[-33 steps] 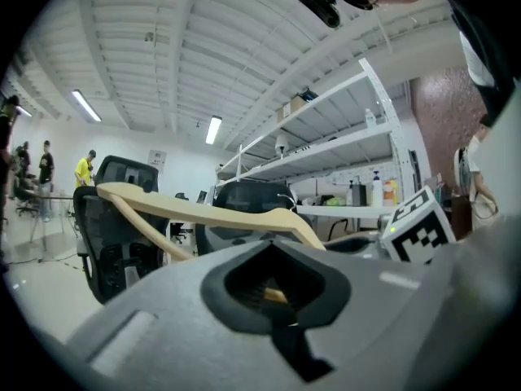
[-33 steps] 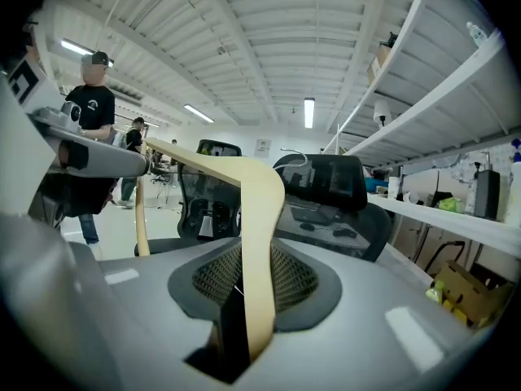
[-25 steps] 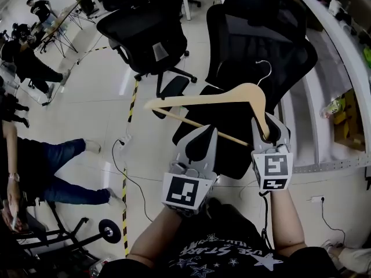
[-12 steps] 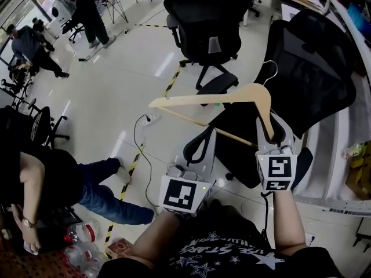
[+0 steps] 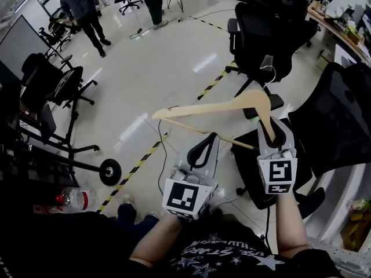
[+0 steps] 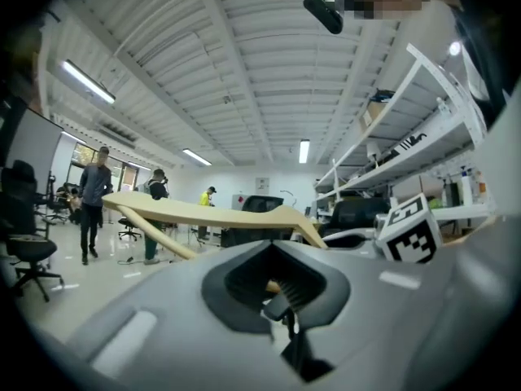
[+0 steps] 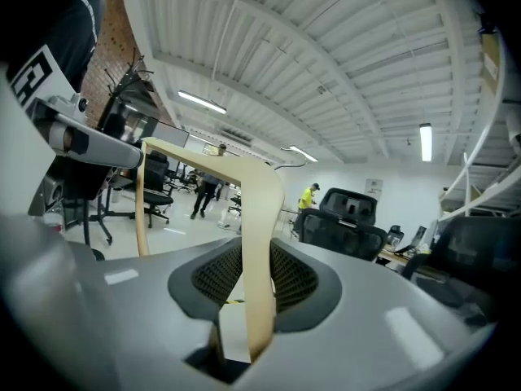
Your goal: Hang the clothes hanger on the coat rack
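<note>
- My black T-shirt [image 5: 227,255], at six o'clock in the head view, has white stars and white lettering.
- My left gripper [image 5: 204,148] and right gripper [image 5: 272,133] have smooth grey shells with black ribbed pads.
- Each carries a white marker cube [image 5: 186,197] printed with black squares.

Hanger [image 5: 232,102] sits in my R gripper [image 5: 271,127], arm reaching left, ahead of L gripper [image 5: 208,141]. Office chair [image 5: 261,33] behind it, 2nd chair [image 5: 342,120] on right. Bottle [image 5: 72,200] on floor [image 5: 162,68], near left.

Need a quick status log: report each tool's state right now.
Left tool: closed, apparently on nothing.
Right tool: closed on the wooden hanger.
</note>
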The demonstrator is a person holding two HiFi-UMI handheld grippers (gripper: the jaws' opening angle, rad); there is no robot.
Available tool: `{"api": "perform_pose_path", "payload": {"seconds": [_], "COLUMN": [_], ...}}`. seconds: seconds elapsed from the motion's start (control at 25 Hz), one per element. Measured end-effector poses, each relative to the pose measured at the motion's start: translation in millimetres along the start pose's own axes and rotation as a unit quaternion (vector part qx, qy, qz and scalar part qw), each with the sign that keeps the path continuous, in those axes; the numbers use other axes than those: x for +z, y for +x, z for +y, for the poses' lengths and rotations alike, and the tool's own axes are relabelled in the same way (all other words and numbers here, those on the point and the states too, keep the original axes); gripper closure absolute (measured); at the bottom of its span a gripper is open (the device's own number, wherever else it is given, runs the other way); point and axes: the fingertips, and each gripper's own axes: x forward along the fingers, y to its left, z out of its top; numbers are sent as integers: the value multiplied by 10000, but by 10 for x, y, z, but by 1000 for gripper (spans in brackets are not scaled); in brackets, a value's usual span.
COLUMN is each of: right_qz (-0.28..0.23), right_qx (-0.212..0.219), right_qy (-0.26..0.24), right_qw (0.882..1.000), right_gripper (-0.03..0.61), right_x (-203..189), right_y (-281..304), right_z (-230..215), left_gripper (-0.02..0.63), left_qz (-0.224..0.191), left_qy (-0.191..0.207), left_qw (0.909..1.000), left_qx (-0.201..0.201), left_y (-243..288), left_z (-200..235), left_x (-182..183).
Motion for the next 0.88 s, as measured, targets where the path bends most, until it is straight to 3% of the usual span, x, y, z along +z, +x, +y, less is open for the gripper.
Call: {"api": "perform_pose_path", "payload": {"seconds": [0.24, 0.4, 0.52, 0.64, 0.76, 0.88], "right_qz": [-108, -467, -925, -1246, -1654, -1884], "right_qx": [862, 1463, 1960, 2275, 2871, 3409], "right_qy": [-336, -465, -584, -656, -751, -793], "right_qw": [9956, 9870, 9745, 9636, 9405, 9176], "right_gripper": [472, 472, 472, 472, 472, 472], "right_x": [371, 773, 1161, 1490, 1904, 2177], "right_y": [525, 890, 1288, 1522, 1752, 1773], "right_z": [787, 1431, 1964, 2480, 3266, 3874], "left_gripper": [609, 609, 609, 609, 609, 609], "left_qz": [-128, -295, -432, -558, -714, -700], "left_qy": [-31, 21, 217, 357, 414, 427], "left_qw": [9968, 9884, 9763, 9662, 9457, 9297], "left_qx": [785, 1488, 2111, 2492, 3142, 3590], "left_y": [-408, -824, -1151, -1475, -1941, -2351], "left_z": [798, 1417, 1933, 2354, 2866, 3105], "left_x": [48, 207, 380, 497, 611, 683]}}
